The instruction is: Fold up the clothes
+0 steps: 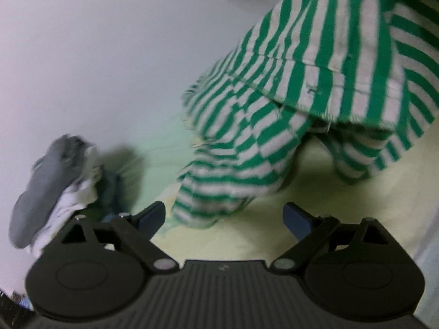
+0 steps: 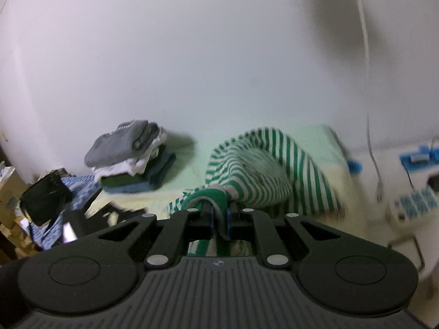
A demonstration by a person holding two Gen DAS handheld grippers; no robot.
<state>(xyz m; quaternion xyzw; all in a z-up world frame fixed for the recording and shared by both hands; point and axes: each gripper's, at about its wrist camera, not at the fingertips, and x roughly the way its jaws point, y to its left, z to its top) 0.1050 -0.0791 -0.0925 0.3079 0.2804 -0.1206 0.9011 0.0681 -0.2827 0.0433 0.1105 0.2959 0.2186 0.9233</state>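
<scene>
Striped shirt (image 2: pixel 274 170) in right hand-held gripper (image 2: pixel 219 216), left (image 1: pixel 223 218) w/ nothing.

Both wrist cameras look forward past their own jaws, low over the bed (image 1: pixel 247 246). Both views share the striped garment (image 1: pixel 288 96) and folded stack (image 2: pixel 129 159) by the wall (image 2: pixel 192 54).

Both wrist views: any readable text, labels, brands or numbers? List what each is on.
None readable.
Small pale mark on the right claw's ribbed body: too small to read.
Same mark on the left claw: too small.
Blue-and-white boxes at far right: blurred, no text legible.
Green-striped garment and folded clothes stack: no visible print or readable tag.
</scene>
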